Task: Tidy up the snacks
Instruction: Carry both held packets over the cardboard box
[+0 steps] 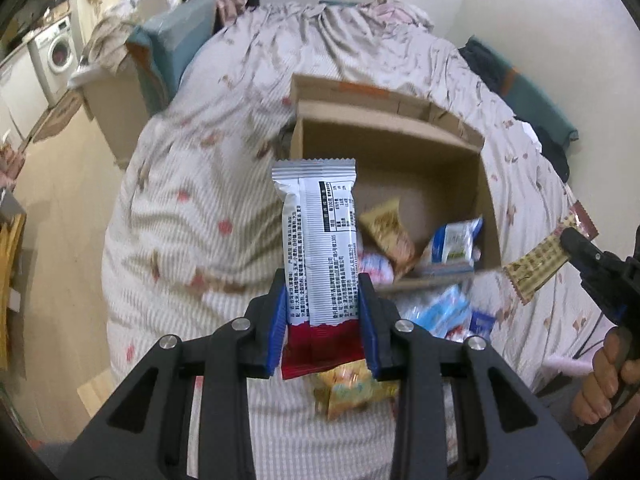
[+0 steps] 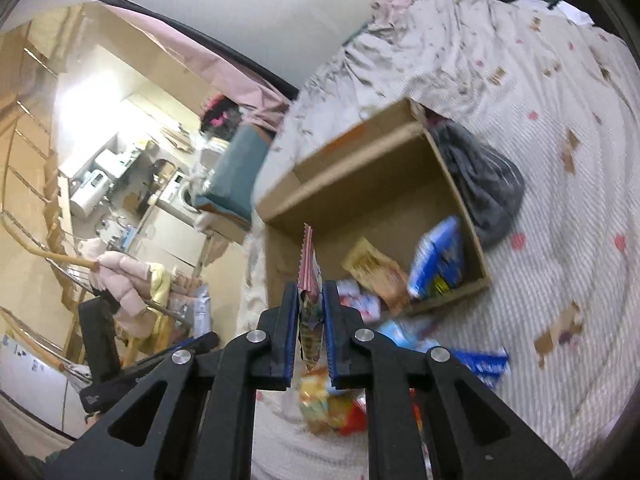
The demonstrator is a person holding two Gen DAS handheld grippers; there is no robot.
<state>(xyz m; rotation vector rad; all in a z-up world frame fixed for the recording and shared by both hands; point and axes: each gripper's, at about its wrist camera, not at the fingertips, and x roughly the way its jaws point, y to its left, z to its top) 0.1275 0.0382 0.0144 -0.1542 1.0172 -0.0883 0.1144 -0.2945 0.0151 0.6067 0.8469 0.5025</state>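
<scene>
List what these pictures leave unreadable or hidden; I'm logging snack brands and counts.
- White-and-red snack bar, left wrist view: only its back shows, print too small.
- Tan wafer packet, right wrist view: edge-on, pinched between the pads.
- Cardboard box contents: blurred, near wall hides some.

A washing machine (image 1: 58,50) is seen beyond the quilted bed (image 1: 192,208), with a dark bag (image 2: 484,184) lying on the quilt.

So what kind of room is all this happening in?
Most likely a small home bedroom or studio flat: a bed with a patterned quilt holds the cardboard box of snacks, and a washing machine stands nearby, with clothes piled around.
</scene>
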